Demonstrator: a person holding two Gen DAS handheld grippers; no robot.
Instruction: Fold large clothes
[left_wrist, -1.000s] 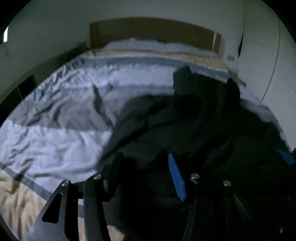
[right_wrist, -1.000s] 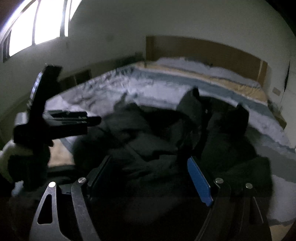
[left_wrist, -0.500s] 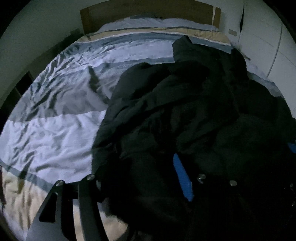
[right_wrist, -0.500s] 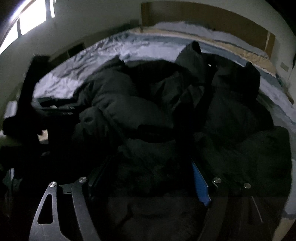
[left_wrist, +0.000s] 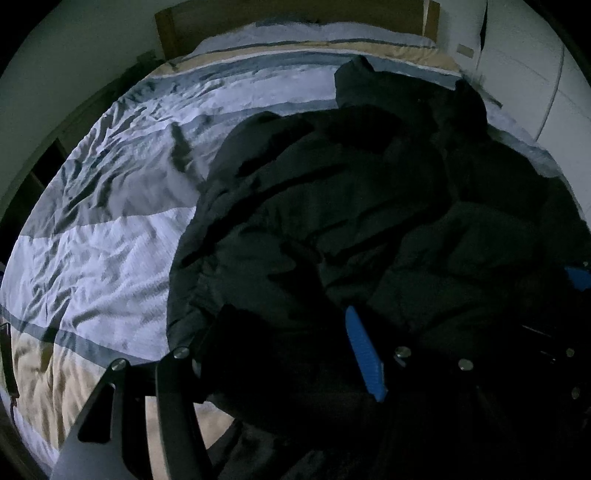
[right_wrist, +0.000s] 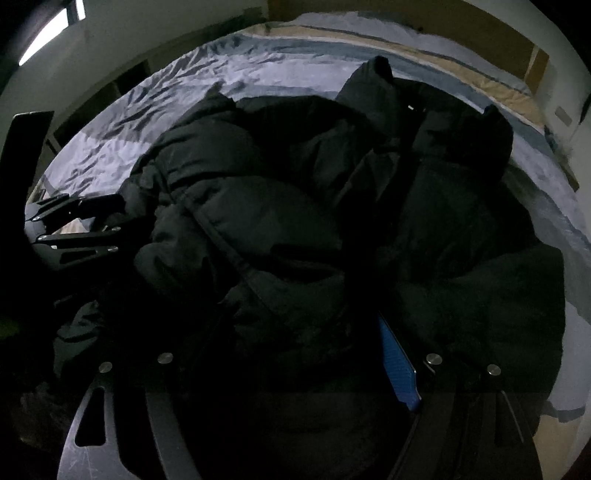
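Dimly, from the left wrist view, a bulky black padded jacket (left_wrist: 362, 206) lay heaped on the bed (left_wrist: 110, 236), taking up the middle and right of the picture, its far end reaching toward the wooden headboard (left_wrist: 295, 14). The striped bedcover (left_wrist: 92, 258), in pale white, grey and tan bands, was wrinkled and bare to the jacket's left. The left gripper (left_wrist: 280, 339) pointed steeply down at the near edge of the jacket. Its jaws had just been opening and stood apart, with dark jacket fabric bulging between them; the blue pad (left_wrist: 364, 354) on one finger showed clear on its inner face, while the opposite finger was lost against the black cloth, so whether that one touched the fabric could not be told. A scrap of blue at the far right edge belonged to the right gripper (left_wrist: 578, 277).

Next, from the right wrist view, the same jacket (right_wrist: 314, 221) filled most of the frame, its quilted panels and a seam catching faint light, with a sleeve or collar end (right_wrist: 373, 77) sticking up toward the headboard. The right gripper (right_wrist: 295, 354) hung over the near part of the jacket with its jaws wide apart, fabric lying between and under them, the blue pad (right_wrist: 397, 365) unpressed. At the left edge the left gripper (right_wrist: 110, 218) reached in sideways against the jacket's edge. A bright window (right_wrist: 48, 37) showed in the upper left corner.
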